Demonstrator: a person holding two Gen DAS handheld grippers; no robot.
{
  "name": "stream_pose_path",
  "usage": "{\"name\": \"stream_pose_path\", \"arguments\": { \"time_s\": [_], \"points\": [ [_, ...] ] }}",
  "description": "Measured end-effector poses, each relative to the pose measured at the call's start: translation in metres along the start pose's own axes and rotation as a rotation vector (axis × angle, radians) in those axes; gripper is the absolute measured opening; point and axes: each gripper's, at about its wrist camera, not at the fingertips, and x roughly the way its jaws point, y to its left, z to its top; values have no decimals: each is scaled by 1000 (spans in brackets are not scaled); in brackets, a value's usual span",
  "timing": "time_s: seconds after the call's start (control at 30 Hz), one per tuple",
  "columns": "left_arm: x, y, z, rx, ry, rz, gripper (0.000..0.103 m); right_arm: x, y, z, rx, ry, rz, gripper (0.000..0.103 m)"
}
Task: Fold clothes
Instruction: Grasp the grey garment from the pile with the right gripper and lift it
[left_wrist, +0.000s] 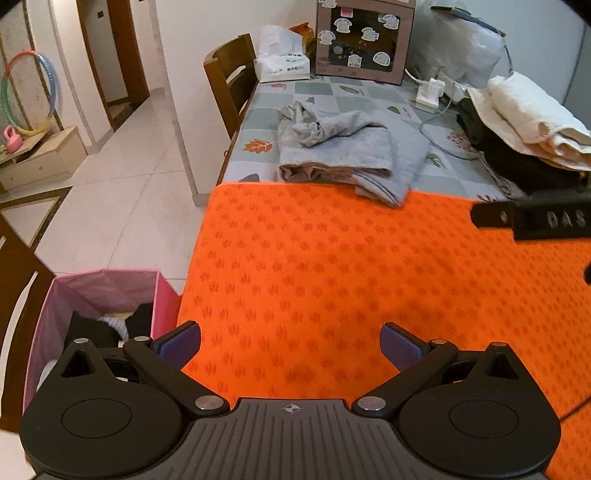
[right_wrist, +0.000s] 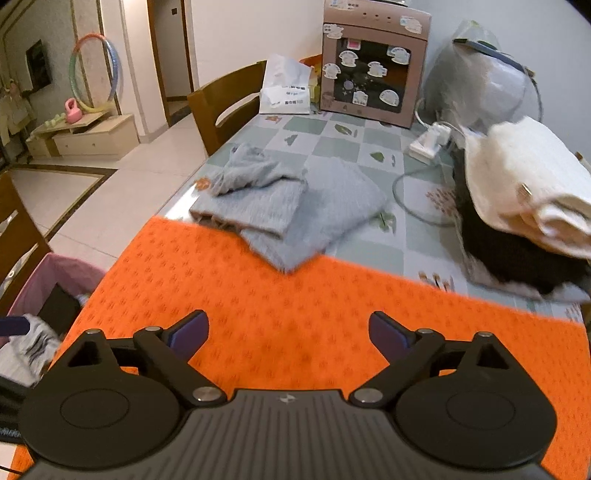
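Observation:
A grey garment (left_wrist: 343, 155) (right_wrist: 288, 206) lies loosely folded on the checked tablecloth, its near corner overlapping the far edge of the orange mat (left_wrist: 369, 277) (right_wrist: 332, 314). My left gripper (left_wrist: 291, 343) hovers open over the mat's left part, with nothing between its fingers. My right gripper (right_wrist: 289, 332) is open above the mat too, empty, well short of the grey garment. A pile of folded clothes, cream (left_wrist: 524, 118) (right_wrist: 524, 192) on top of black, sits at the right. A pink fabric bin (left_wrist: 107, 291) (right_wrist: 48, 280) beside the table holds dark and pale clothes.
A pink sticker-covered box (left_wrist: 364, 37) (right_wrist: 373, 70), a tissue pack (left_wrist: 282, 59), a white power strip with cable (left_wrist: 428, 92) (right_wrist: 428, 144) and a plastic bag (right_wrist: 476, 81) stand at the table's back. A wooden chair (left_wrist: 229, 81) (right_wrist: 225, 107) is at the left edge, tiled floor beyond.

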Motion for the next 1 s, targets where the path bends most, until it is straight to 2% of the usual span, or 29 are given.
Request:
{"name": "stream_pose_path", "arguments": {
  "time_s": [0.23,0.47,0.53,0.63,0.7,0.73,0.83,1.0],
  "points": [
    [45,3,33,44,7,25,102,78,-7,49,-19,4,10,85],
    [65,2,45,27,34,16,102,154,-17,82,72,-7,45,68],
    [65,2,45,22,35,16,102,168,-18,85,84,3,64,59],
    [62,4,41,13,37,21,101,182,-20,88,132,25,130,29],
    [60,5,39,12,44,26,99,179,-25,90,190,17,190,8],
    [59,5,37,13,50,24,95,173,-24,91,180,-3,196,8],
    [51,5,34,9,52,26,93,142,-26,98,179,-73,243,5],
    [28,1,28,21,16,33,90,68,-30,106,147,-181,306,5]
  ]
}}
